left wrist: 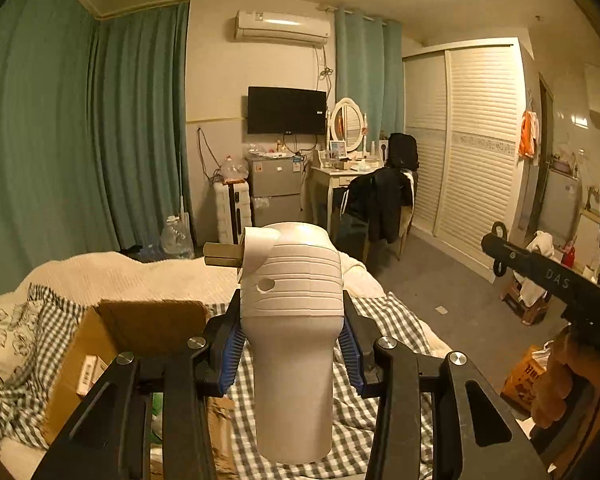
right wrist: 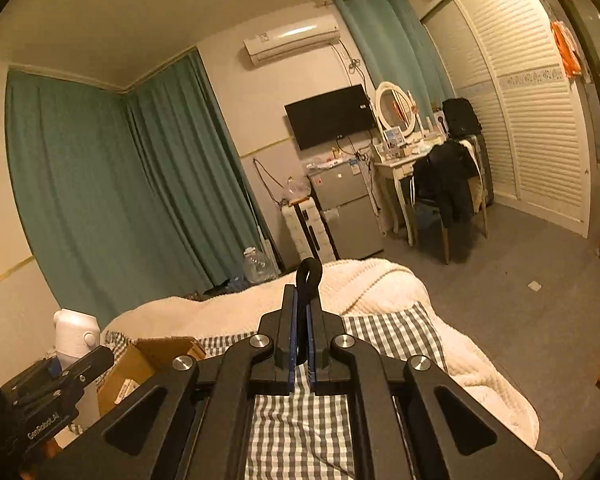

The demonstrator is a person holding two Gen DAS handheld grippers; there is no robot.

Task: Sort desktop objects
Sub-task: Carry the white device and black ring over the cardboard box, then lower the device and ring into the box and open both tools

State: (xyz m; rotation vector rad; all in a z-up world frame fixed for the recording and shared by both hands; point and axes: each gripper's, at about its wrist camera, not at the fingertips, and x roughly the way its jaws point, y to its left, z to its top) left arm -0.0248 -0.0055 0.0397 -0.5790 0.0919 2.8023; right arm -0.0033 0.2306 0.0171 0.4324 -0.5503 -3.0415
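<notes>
The white plug-in gadget [left wrist: 296, 312] is up in the air over the bed [left wrist: 384, 312], held by the left tongs [left wrist: 294, 344]. The blue pads [left wrist: 232, 354] squeeze it on both sides, just under its wide ribbed head. Two flat metal prongs [left wrist: 220, 258] stick out to the left near the top. It looks like hard, smooth plastic, so it is probably light and stiff, but it could slip. The narrow neck under the head seems the best place to hold, because the head cannot slide down through the pads.

The right tongs [right wrist: 302, 332] are shut tight on a thin black loop [right wrist: 309, 274], maybe a strap or cord. It looks soft and bendy, and it pokes up past the tips.

A brown cardboard box [left wrist: 112, 344] sits open on the checked sheet, low on the left. Inside is a small pale packet [left wrist: 86, 374]. I cannot see what else is in there.
</notes>
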